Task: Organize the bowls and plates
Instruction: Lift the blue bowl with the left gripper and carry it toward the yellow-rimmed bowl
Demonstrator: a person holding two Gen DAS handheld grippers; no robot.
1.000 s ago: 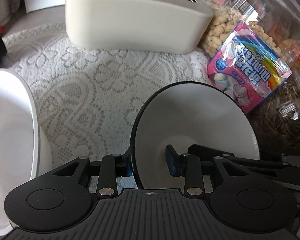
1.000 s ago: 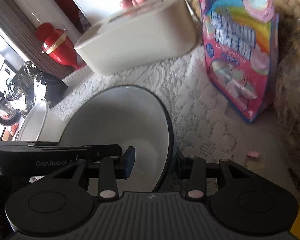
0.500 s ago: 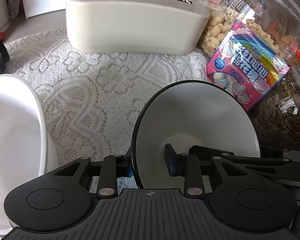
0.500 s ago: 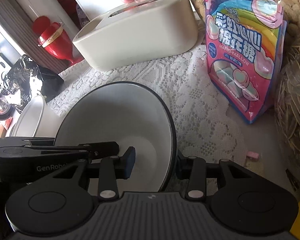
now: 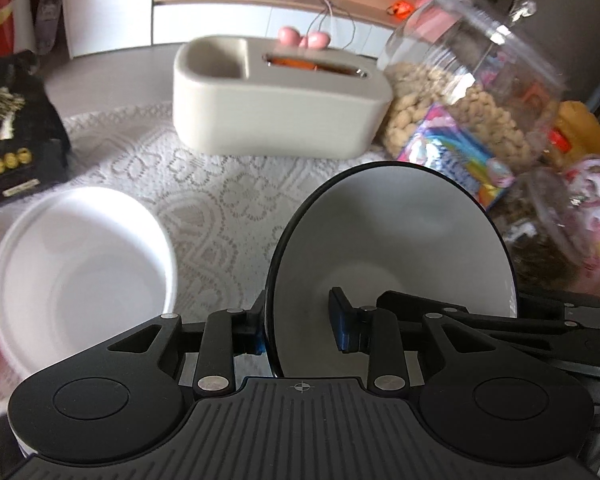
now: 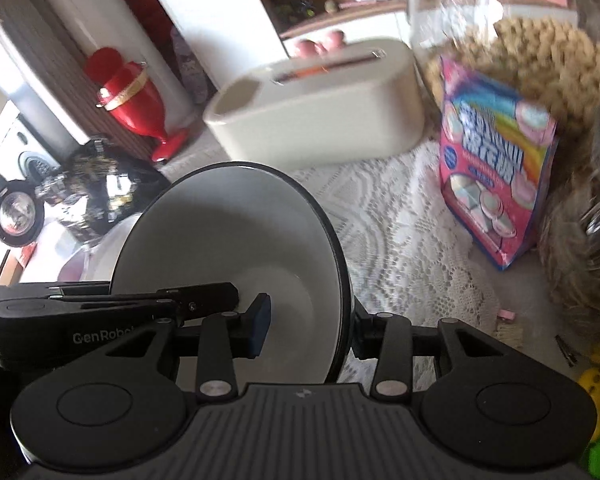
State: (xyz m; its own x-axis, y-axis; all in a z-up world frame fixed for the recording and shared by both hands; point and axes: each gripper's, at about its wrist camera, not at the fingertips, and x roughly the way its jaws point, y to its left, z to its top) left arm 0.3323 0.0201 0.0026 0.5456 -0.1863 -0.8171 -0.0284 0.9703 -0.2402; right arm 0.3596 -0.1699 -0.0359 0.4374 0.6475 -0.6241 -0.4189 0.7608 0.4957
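Both grippers hold one grey bowl with a dark rim (image 5: 396, 240), lifted above the lace cloth. My left gripper (image 5: 300, 330) is shut on its left rim, one finger inside and one outside. My right gripper (image 6: 306, 330) is shut on its right rim (image 6: 236, 236) in the same way. Each gripper shows in the other's view. A white bowl (image 5: 76, 276) sits on the table to the left of the held bowl; its edge shows in the right wrist view (image 6: 100, 248).
A cream tissue box (image 5: 276, 108) stands at the back of the lace tablecloth (image 5: 204, 188). A clear jar of peanuts (image 5: 472, 92), a pink marshmallow bag (image 6: 496, 160) and a jar of seeds (image 5: 556, 232) crowd the right. A black box (image 5: 16, 136) lies at the left.
Both grippers have risen and pulled back with the grey bowl; more of the room and the white bowl have come into view.
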